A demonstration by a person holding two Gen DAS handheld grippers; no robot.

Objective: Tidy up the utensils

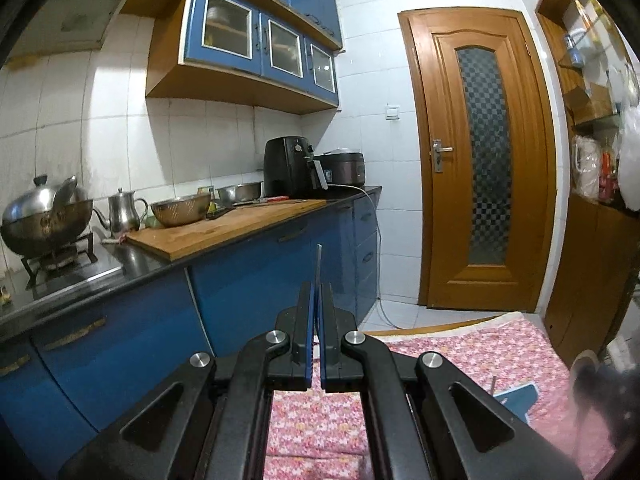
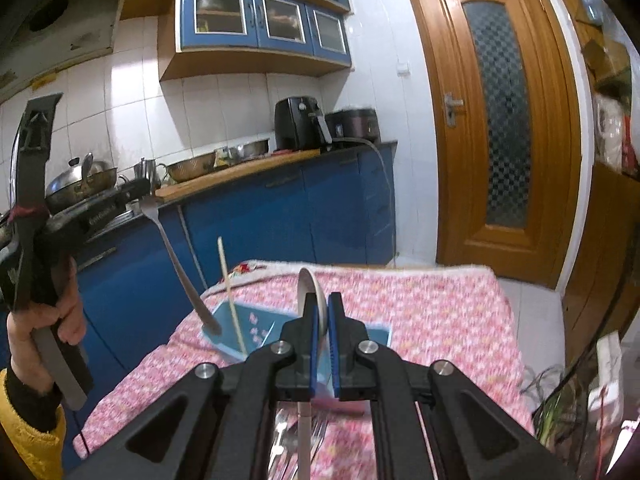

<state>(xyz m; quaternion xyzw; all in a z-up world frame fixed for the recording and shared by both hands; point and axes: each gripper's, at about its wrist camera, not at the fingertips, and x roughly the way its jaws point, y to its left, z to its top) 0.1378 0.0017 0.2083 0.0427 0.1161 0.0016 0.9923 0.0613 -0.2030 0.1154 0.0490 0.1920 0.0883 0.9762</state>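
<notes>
Right wrist: right gripper point(image 2: 320, 312) clamped on spoon point(image 2: 307, 285) above blue box point(image 2: 224, 314)

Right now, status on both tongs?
Left tongs shut on fork, above blue box. Right tongs shut on spoon. Chopstick already boxed.

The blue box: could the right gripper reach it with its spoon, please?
Probably yes: the blue box sits just ahead of the right gripper, though the left gripper's utensil overhangs it.
</notes>
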